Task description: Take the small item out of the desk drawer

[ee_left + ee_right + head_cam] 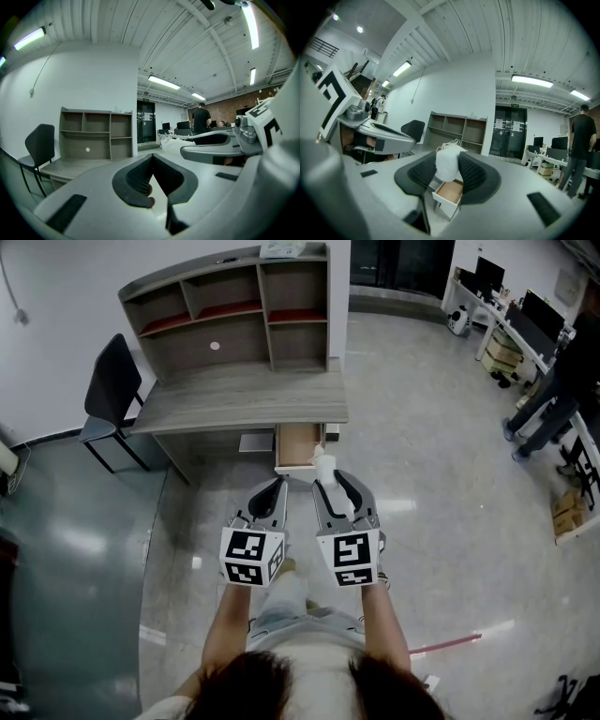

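The small white item [449,165] is clamped between the right gripper's [449,177] pads, which stand wide apart on it. Its long axis runs along the jaws, and its gathered end with thin loops points past the tips toward the desk [244,395]. In the head view it sits at the front edge of the open drawer [298,448]. The left gripper [152,158] is closed, tips meeting on nothing. Both cubes [354,559] carry black-and-white square markers.
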`<state>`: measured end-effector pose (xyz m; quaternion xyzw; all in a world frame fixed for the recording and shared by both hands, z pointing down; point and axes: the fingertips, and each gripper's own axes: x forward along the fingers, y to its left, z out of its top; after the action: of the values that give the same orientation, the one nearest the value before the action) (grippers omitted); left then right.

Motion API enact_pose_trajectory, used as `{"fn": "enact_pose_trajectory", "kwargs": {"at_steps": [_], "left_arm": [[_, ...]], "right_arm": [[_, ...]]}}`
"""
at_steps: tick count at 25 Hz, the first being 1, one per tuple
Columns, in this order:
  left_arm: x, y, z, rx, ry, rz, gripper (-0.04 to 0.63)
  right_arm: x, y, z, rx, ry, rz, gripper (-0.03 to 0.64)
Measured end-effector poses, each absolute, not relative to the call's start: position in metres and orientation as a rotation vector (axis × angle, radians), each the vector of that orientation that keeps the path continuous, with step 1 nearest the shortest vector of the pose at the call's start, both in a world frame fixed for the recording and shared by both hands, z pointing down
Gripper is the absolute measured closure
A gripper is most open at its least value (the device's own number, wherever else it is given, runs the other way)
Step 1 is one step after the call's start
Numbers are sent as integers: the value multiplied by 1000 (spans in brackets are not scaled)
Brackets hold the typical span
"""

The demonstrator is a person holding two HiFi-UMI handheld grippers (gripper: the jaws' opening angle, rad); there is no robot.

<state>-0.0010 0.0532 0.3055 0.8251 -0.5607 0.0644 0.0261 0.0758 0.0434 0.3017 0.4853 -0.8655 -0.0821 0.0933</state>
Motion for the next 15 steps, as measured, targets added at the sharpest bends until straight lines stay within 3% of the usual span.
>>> {"fn": "enact_pose_trajectory", "kwargs": {"at_steps": [15], "left_arm": [[-8,70,308,2546,-1740,193,581]], "right_arm": [[74,58,303,1454,-2573,-245,456]]}}
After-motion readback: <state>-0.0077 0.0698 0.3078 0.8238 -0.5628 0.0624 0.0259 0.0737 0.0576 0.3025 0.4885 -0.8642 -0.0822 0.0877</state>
